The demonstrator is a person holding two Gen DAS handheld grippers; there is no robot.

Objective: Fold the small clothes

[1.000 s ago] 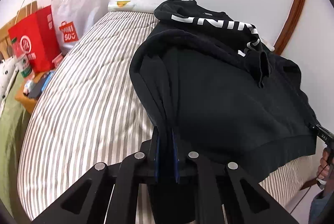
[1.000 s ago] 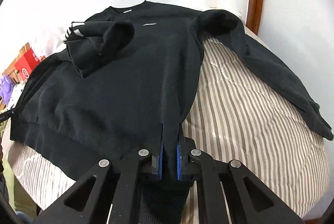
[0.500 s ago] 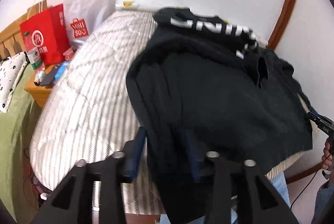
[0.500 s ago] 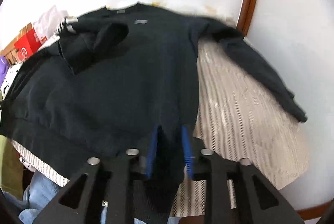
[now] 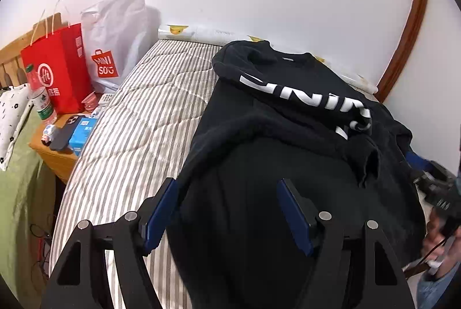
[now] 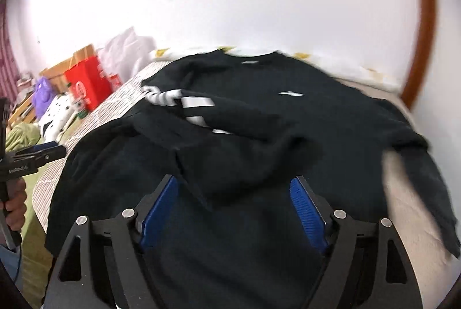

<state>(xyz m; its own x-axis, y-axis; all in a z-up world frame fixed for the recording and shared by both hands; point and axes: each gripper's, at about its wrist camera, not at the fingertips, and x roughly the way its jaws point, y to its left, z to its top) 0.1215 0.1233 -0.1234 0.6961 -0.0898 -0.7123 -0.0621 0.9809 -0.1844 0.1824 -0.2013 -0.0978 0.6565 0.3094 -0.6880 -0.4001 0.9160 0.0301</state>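
Observation:
A black sweatshirt lies spread on the striped bed, neck toward the wall. One sleeve with white lettering is folded across the chest. It shows in the right wrist view too, with the other sleeve trailing off to the right. My left gripper is open over the hem at the left side, holding nothing. My right gripper is open over the hem, empty. Each gripper appears at the edge of the other's view: the right gripper and the left gripper.
A red paper bag and a white Miniso bag stand at the bed's far left. A wooden bedside table holds a phone, a bottle and small items. A white wall with a brown curved frame backs the bed.
Both grippers have opened and let go of the sweatshirt's hem, which now lies on the bed. Both have lifted and drawn back slightly.

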